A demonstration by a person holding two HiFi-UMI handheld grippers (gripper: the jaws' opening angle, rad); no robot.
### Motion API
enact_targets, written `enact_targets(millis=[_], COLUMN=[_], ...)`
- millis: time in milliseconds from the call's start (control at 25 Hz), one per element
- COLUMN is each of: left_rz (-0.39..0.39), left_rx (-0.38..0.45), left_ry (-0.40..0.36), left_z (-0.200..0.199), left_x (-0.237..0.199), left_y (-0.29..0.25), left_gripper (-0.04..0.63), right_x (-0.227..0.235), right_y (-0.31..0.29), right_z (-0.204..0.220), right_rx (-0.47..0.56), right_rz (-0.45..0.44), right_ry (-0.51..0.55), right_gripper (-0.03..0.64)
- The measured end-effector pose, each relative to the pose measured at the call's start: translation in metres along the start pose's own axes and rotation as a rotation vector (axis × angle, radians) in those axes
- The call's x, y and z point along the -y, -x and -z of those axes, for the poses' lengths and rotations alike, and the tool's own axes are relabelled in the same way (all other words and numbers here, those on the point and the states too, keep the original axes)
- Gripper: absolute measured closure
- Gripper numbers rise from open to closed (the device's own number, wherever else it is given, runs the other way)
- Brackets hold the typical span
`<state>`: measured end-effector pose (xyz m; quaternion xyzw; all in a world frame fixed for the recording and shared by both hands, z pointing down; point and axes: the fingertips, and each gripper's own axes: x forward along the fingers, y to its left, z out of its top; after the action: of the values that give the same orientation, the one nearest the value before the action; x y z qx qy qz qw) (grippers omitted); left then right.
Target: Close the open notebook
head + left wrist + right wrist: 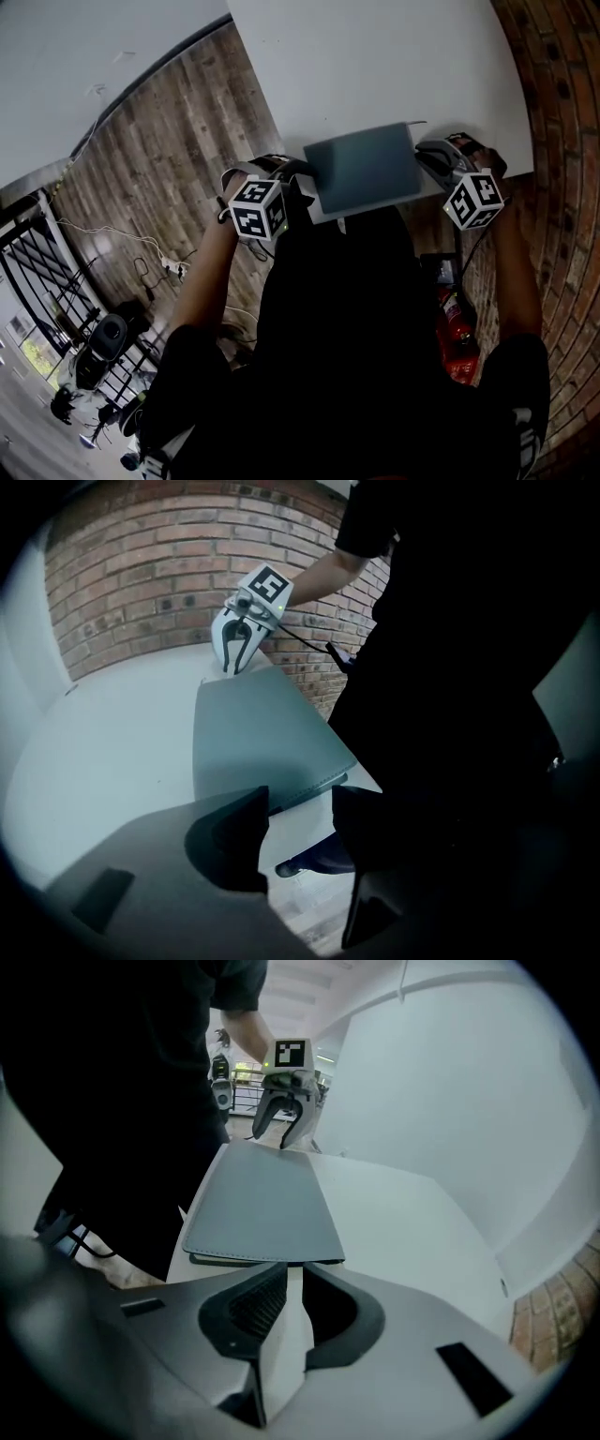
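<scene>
- Left tongs, at the left edge of the grey notebook, stand wide open and hold nothing.
- Right tongs, at its right edge, are parted only a crack, also empty.
- The notebook lies closed and flat between them, at the near edge of the white counter.
- A brick wall runs along the right.

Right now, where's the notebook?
In the head view the notebook lies closed at the table's near edge, between the left gripper and the right gripper.
</scene>
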<state>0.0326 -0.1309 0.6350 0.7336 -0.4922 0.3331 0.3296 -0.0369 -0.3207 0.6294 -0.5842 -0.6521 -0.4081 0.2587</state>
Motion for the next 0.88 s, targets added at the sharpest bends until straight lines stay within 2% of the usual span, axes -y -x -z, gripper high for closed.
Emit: enact_targets(millis=[120, 240, 320, 440, 560, 640, 760, 880], left_rz=[0.001, -0.013, -0.032, -0.059, -0.071, -0.060, 0.017, 0.101], left_rx=[0.056, 0.148, 0.259, 0.484, 0.685, 0.794, 0.956, 1.015], left_ry=[0.049, 0.085, 0.097, 0.117, 0.146, 0.130, 0.065, 0.012], left_z=[0.001, -0.006, -0.020, -0.048, -0.069, -0.083, -0.107, -0.117], left_x=[0.002, -0.001, -0.011, -0.033, -0.054, -0.070, -0.092, -0.106], left_y=[0.012, 0.035, 0.062, 0.112, 0.161, 0.191, 0.234, 0.264], left_gripper=[0.376, 0.390, 0.422, 0.489, 0.516, 0.544, 0.569, 0.574], right_x=[0.011, 0.029, 0.041, 0.060, 0.081, 0.091, 0.093, 0.082], right_y=[0.018, 0.049, 0.071, 0.105, 0.140, 0.165, 0.207, 0.240], right_z=[-0.003, -0.017, -0.034, -0.075, -0.117, -0.142, -0.177, -0.208], right_rx=[0.050, 0.149, 0.212, 0.322, 0.432, 0.505, 0.587, 0.639], right_rz=[0.076, 0.208, 0.303, 0.436, 0.546, 0.628, 0.804, 0.959], right_ry=[-0.124, -0.277, -0.358, -0.505, -0.603, -0.627, -0.666, -0.715], right_gripper=[0.561, 0.581, 0.589, 0.608, 0.609, 0.611, 0.609, 0.611])
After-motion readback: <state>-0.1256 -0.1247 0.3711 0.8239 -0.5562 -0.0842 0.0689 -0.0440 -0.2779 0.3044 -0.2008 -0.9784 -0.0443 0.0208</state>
